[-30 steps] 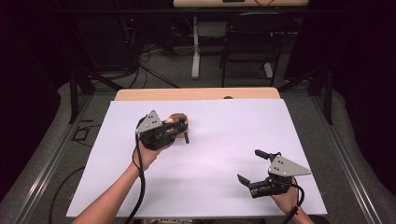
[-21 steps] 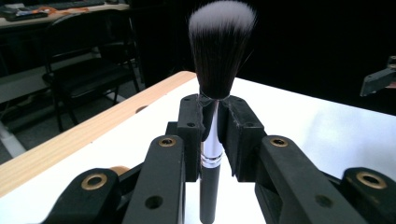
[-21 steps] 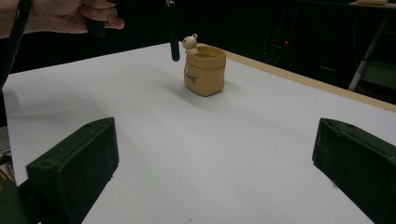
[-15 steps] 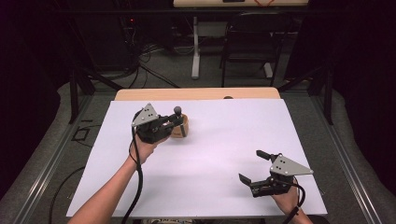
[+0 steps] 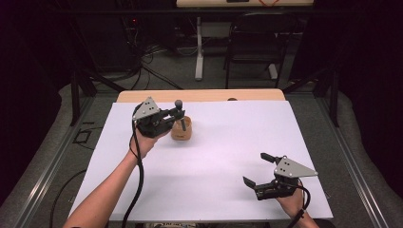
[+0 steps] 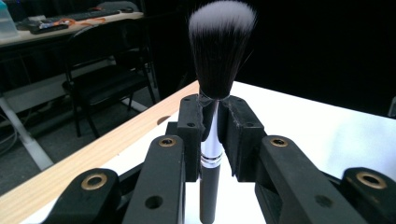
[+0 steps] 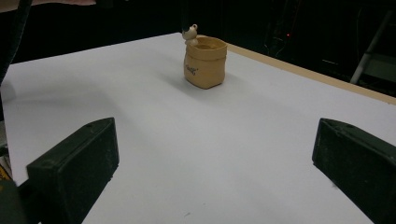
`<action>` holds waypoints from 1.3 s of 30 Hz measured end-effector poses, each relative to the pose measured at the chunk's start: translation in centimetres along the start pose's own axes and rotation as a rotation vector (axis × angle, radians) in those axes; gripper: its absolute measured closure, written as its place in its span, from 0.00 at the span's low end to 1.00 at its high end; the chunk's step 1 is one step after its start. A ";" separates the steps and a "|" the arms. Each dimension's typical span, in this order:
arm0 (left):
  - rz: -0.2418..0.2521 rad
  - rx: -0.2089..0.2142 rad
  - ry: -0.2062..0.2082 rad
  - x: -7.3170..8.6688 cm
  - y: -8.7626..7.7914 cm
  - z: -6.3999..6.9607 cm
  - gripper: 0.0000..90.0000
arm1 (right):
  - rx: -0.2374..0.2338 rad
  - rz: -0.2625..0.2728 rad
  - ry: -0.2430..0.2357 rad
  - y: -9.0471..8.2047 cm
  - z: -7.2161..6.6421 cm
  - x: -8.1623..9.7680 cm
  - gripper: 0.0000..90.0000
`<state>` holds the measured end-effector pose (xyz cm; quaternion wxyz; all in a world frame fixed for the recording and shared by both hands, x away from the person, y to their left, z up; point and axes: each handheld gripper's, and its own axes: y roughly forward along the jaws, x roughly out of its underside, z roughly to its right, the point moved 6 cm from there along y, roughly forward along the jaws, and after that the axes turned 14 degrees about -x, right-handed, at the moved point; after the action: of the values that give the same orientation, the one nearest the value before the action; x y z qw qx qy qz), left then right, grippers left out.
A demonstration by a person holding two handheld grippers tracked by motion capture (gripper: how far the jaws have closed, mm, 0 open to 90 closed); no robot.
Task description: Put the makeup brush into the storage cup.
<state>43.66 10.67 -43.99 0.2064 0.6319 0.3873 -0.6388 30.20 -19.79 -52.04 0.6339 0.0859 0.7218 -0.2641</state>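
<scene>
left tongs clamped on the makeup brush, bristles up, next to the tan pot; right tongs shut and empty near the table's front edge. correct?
Not quite: the right tongs are open, jaws wide apart in the right gripper view. The rest holds: the left tongs clamp the makeup brush, bristles up, beside the tan pot.

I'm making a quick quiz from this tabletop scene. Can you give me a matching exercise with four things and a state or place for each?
1. left gripper
2. right gripper
3. makeup brush
4. tan pot

a. standing on the white sheet
b. bristles pointing up
c. open, nothing between its jaws
d. shut on a handle

Pairs: 1-d, 2-c, 3-b, 4-a
</scene>
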 end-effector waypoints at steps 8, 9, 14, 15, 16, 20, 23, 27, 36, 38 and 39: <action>0.001 -0.019 0.003 -0.4 0.6 -0.8 0.86 | -0.004 -0.010 0.005 0.1 0.0 0.1 0.00; -0.004 -0.019 0.005 -0.4 0.6 -0.9 0.86 | -0.005 -0.008 0.007 0.1 0.0 0.1 0.00; -0.008 -0.025 0.006 -0.5 1.1 -1.1 0.86 | -0.003 -0.009 0.006 0.1 0.1 0.1 0.00; -0.008 -0.025 0.006 -0.5 1.1 -1.1 0.86 | -0.005 -0.008 0.007 0.1 0.1 0.1 0.00; -0.006 -0.024 -0.002 -0.4 1.2 -1.2 0.86 | -0.005 -0.008 0.007 0.1 0.1 0.1 0.00; -0.014 -0.031 -0.003 -0.3 1.6 -1.4 0.86 | -0.009 -0.011 0.006 0.2 0.0 0.1 0.00; -0.025 -0.038 0.001 -0.2 2.0 -1.8 0.86 | -0.008 -0.013 0.007 0.1 -0.1 0.1 0.00; -0.027 -0.053 -0.007 0.0 2.4 -2.3 0.86 | -0.001 -0.018 0.008 0.2 0.0 0.1 0.00; -0.046 -0.075 -0.017 0.6 3.2 -3.4 0.86 | -0.001 -0.022 0.002 0.2 -0.1 0.1 0.01; -0.045 -0.079 -0.018 0.7 3.4 -3.5 0.86 | 0.000 -0.025 0.003 0.2 -0.1 0.1 0.01; -0.048 -0.077 -0.021 0.7 3.5 -3.5 0.86 | -0.001 -0.027 0.002 0.3 -0.1 0.2 0.01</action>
<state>48.54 11.31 -45.13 0.2192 0.6075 0.4243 -0.6347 30.22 -19.56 -52.26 0.6297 0.0763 0.7237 -0.2721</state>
